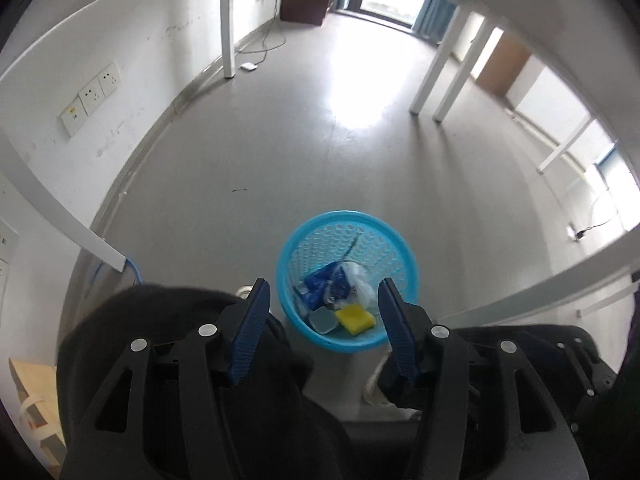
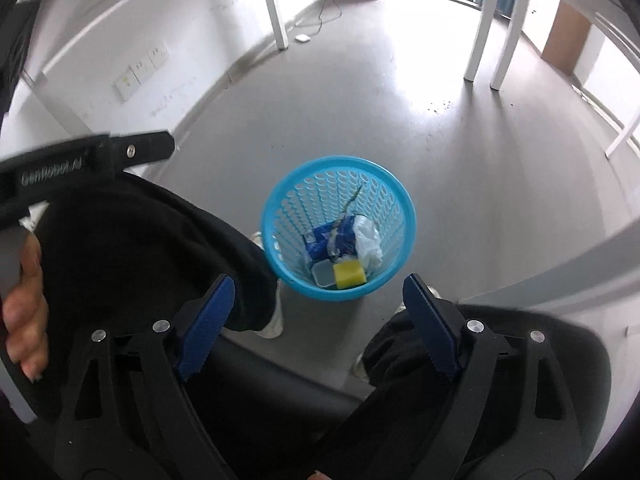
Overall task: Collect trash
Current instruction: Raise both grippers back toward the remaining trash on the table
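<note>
A blue perforated waste basket (image 1: 304, 240) stands on the grey floor, seen from above in both views (image 2: 296, 184). Inside lie a yellow sponge (image 1: 355, 316) (image 2: 349, 274), blue wrappers (image 1: 320, 284) (image 2: 328, 240), a crumpled white bag (image 1: 362, 276) (image 2: 368, 240) and a small grey lid (image 2: 323, 273). My left gripper (image 1: 322, 294) hangs open above the basket's near side, nothing between its blue pads. My right gripper (image 2: 318, 292) is open wide above the basket's near rim, also with nothing in it.
A person's dark-trousered legs (image 2: 152, 248) and light shoes (image 2: 274, 316) flank the basket, above a black seat (image 2: 288, 372). A hand (image 2: 24, 308) holds the other gripper's handle at the left. White table legs (image 1: 440, 68) stand behind; wall sockets (image 1: 94, 98) and a cable (image 1: 264, 48) at the left.
</note>
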Tool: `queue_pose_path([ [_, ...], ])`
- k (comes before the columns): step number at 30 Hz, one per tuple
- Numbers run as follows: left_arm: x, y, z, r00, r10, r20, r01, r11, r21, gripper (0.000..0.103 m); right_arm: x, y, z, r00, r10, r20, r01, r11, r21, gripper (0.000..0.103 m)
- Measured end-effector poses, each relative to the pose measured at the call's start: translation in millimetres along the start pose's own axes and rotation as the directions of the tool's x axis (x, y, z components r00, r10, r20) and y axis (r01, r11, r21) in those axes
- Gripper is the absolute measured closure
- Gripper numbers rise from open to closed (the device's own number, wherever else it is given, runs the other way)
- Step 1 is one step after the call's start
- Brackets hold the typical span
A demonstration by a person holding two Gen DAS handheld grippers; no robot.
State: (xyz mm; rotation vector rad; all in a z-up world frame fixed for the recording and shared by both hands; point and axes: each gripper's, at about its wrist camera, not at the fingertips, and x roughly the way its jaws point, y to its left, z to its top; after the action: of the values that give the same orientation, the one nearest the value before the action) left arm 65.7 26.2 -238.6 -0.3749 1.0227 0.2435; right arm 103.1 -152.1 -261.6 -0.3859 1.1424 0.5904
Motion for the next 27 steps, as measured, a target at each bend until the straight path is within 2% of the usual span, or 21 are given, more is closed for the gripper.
queue_pose_path([
  [4,-44,-2,-7,0.99,-0.028,0.138,0.021,0.999,0.049,0.047,-33,-5,-7,0.998,-0.003,0.058,0.0,0.999,0.039,0.021],
  [6,-70,-5,-5,0.972,-0.051,0.231,0.038,0.997,0.062,0.043,-50,-6,-11,0.995,-0.006,0.1,0.001,0.999,0.052,0.02],
  [9,-100,-11,-7,0.942,-0.072,0.328,0.037,0.993,0.111,0.031,-78,-9,-16,0.986,-0.011,0.164,0.0,0.998,0.064,0.015],
  [12,-111,-16,-9,0.937,-0.128,0.325,0.07,0.981,0.182,0.029,-99,3,-17,0.978,-0.023,0.208,0.023,1.0,0.001,0.013],
  [14,-118,-15,-8,0.933,-0.147,0.329,0.08,0.975,0.208,0.029,-109,10,-15,0.975,-0.005,0.222,0.008,1.0,-0.015,0.013],
  [18,-140,-7,1,0.92,-0.153,0.362,0.086,0.977,0.194,0.028,-129,17,-10,0.962,-0.002,0.272,0.009,1.0,-0.023,0.011],
  [20,-151,0,4,0.915,-0.153,0.372,0.088,0.979,0.186,0.022,-143,21,-8,0.954,-0.001,0.301,0.007,1.0,-0.021,0.009],
  [22,-168,-2,2,0.908,-0.131,0.398,0.059,0.98,0.188,0.017,-158,23,0,0.939,0.0,0.344,0.005,1.0,-0.014,0.009],
  [24,-181,-1,4,0.891,-0.115,0.438,0.027,0.979,0.204,0.011,-170,25,9,0.924,0.006,0.382,-0.003,1.0,-0.007,0.009],
  [27,-194,0,12,0.878,-0.14,0.457,0.029,0.97,0.24,0.008,-182,26,24,0.9,0.01,0.436,-0.014,1.0,0.005,0.009],
])
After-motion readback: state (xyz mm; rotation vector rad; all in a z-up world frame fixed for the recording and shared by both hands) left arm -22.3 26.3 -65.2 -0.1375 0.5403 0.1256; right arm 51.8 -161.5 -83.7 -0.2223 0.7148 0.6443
